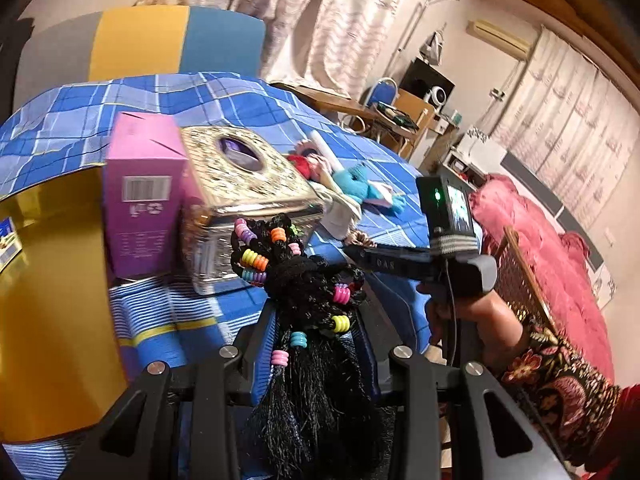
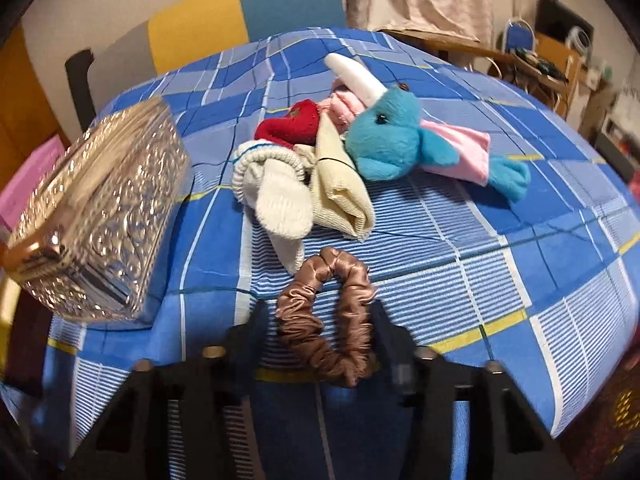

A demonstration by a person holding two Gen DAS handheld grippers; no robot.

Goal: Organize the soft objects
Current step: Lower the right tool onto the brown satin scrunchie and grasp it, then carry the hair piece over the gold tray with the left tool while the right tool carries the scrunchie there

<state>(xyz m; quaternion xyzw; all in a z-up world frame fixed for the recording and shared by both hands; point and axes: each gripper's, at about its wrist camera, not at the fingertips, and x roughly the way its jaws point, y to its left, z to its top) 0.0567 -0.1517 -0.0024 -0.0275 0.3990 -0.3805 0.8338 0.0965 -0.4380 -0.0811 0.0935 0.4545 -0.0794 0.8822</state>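
Observation:
My left gripper (image 1: 316, 312) is shut on a black braided hairpiece with coloured beads (image 1: 304, 280) and holds it above the blue checked tablecloth (image 1: 168, 92). My right gripper (image 2: 324, 320) stands around a brown satin scrunchie (image 2: 324, 320) near the table's front edge; whether it grips it I cannot tell. Beyond lie a white sock (image 2: 276, 192), a cream cloth (image 2: 340, 196), a red plush heart (image 2: 292, 124) and a blue plush elephant (image 2: 388, 140). The right gripper also shows in the left wrist view (image 1: 360, 252).
A shiny embossed tissue box (image 1: 248, 184) (image 2: 100, 216) stands at the left, with a purple carton (image 1: 140, 192) and a yellow box (image 1: 52, 304) beside it. A colour-block chair (image 2: 240, 12) is behind the table. A pink sofa (image 1: 540, 248) is at right.

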